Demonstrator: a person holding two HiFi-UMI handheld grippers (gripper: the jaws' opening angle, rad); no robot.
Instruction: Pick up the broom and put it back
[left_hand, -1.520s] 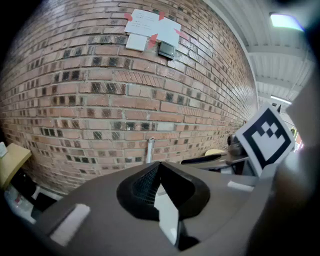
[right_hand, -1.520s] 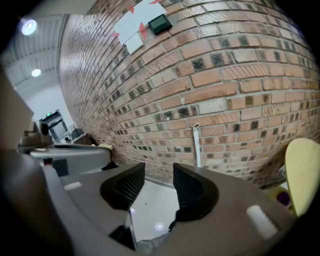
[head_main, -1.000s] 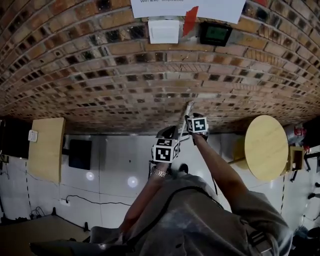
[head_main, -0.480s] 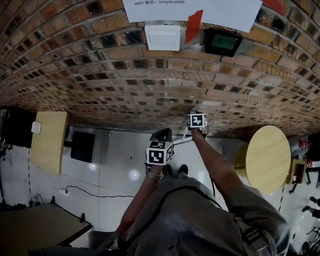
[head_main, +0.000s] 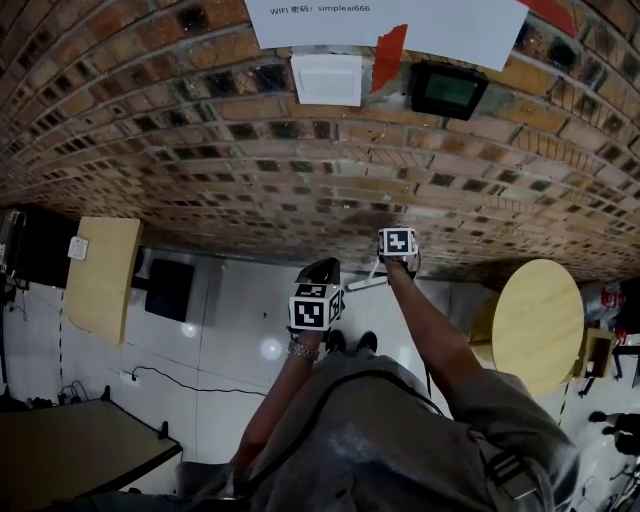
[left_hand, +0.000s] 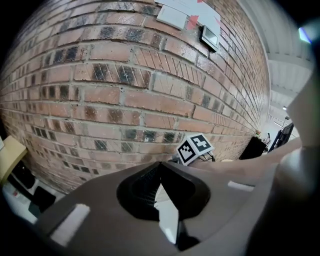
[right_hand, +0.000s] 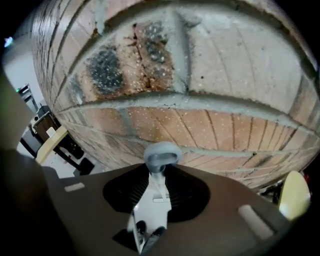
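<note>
right tongs (right_hand: 161, 169): jaws closing on the broom (right_hand: 156, 200). The dark ribbed pads already look snug against both sides of the white handle.
broom: handle runs straight down the middle btwn the right tongs' jaws. Its grey hanging loop (right_hand: 163, 154) pokes out just past the tips, v close to the bricks. Brush end isn't in any view.
left tongs (left_hand: 160, 164): tips pinched together w/ nothing clamped. Only a pale sliver shows thru the gap behind the tips, prob floor.
left vs right: in the head view the left tongs sit lower and nearer the person. From the left gripper view, the right tongs' marker cube (left_hand: 195, 148) is just ahead and a bit right of the left tips.
brick wall (head_main: 200, 150): directly in front of both tongs, and it fills most of the right gripper view.
up the wall: high above both tongs there's a white sheet (head_main: 400, 20) w/ a red strip (head_main: 388, 55). Below it are a white square plate (head_main: 327, 78) and a small dark screen (head_main: 447, 90).
round wooden table (head_main: 538, 325): off to the right of the right tongs, well apart.
rectangular wooden table (head_main: 100, 275): off to the left of the left tongs, well apart.
floor (head_main: 230, 340): pale and glossy, below both tongs.
person: both forearms reach toward the wall, watch (head_main: 305, 348) on the left wrist.
</note>
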